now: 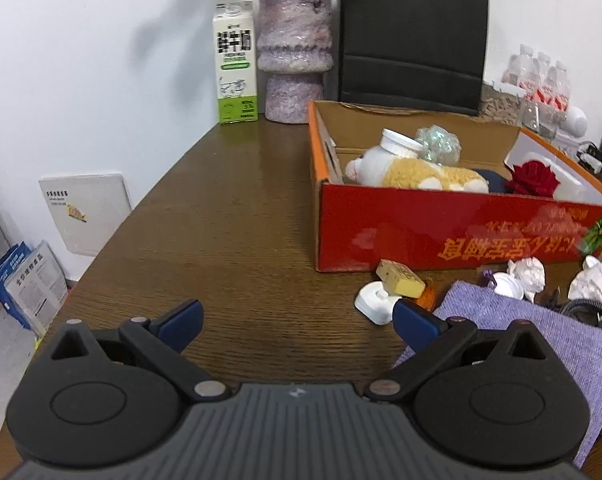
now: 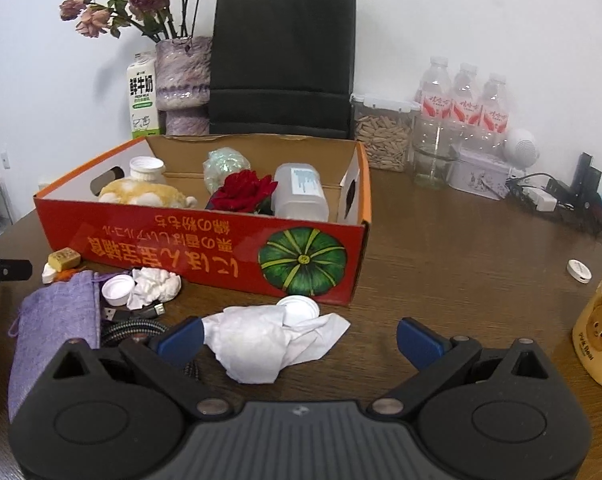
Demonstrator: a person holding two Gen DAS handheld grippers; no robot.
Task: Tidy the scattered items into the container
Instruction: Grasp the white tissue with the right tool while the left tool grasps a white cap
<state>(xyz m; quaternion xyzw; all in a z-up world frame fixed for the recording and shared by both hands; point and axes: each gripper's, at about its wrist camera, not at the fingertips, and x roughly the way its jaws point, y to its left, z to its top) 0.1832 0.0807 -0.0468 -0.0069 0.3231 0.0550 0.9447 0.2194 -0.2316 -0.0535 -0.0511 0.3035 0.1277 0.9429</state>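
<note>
Right gripper (image 2: 299, 338) jaws spread wide, nothing held. Crumpled white tissue (image 2: 261, 340) lies on the table right at its left fingertip, partly between the jaws, offset left of centre; its long axis runs roughly left-right, across the jaw line. Judgement: this is the nearest pick and the right hand is the closer one.

Left gripper (image 1: 299, 322) also wide apart, empty, over bare table (image 1: 221, 240).

Taking the red box (image 2: 205, 248) as landmark: tissue sits just in front of its pumpkin-print front wall, with a white lid (image 2: 299, 310) partly under the tissue, nearer the box. Off the box's front-left corner: purple cloth (image 2: 57, 320), a cable (image 2: 137, 320), a small white cap (image 2: 118, 289), a second tissue wad (image 2: 157, 286), a yellow block (image 2: 64, 258).

Inside the box already: plush toy (image 2: 141, 194), red rose (image 2: 243, 192), clear jar (image 2: 301, 192). Judgement: several loose items left, task partway.
</note>
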